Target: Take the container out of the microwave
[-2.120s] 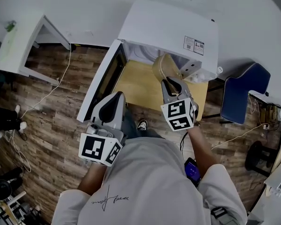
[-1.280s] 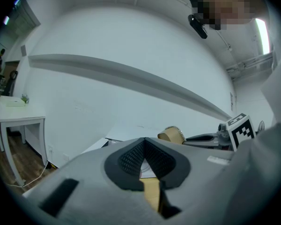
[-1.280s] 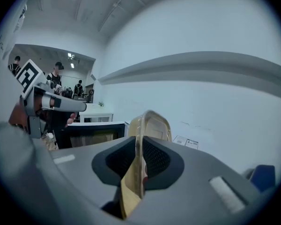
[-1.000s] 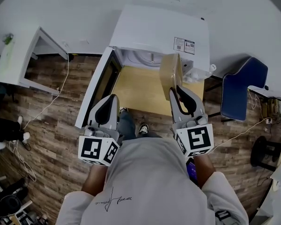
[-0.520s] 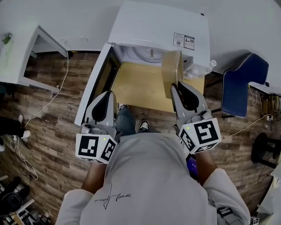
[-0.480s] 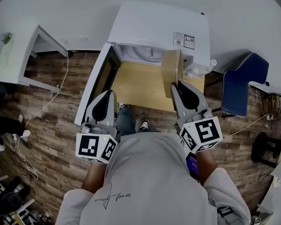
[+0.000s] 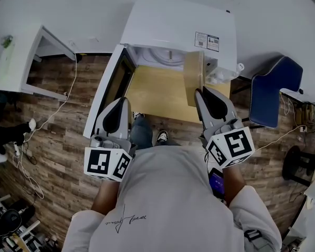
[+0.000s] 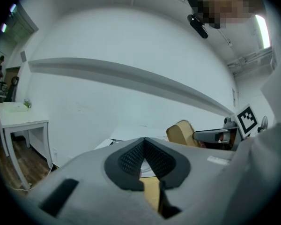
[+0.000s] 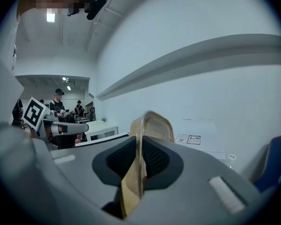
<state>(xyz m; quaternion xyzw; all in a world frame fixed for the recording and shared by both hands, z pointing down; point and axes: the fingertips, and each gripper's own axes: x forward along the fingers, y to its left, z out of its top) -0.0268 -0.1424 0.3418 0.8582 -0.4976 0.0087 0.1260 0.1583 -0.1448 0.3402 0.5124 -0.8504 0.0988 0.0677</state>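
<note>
The left gripper (image 7: pixel 121 103) is held level at the person's left. Its jaws are closed tip to tip, with nothing between them. The right gripper (image 7: pixel 202 92) is held level at the person's right. Its jaws are clamped on the rim of the container (image 7: pixel 193 75), with both pads pressing on the thin edge. The container is tan, with a clear lid. It stands on edge, its broad faces to left and right. It is above the right part of the wooden table (image 7: pixel 152 96), just in front of the right side of the microwave (image 7: pixel 178 22) and outside the cavity. The microwave door (image 7: pixel 109 91) stands wide open at the left, beyond the left gripper. A blue chair (image 7: pixel 275 91) stands to the right of the table.
</note>
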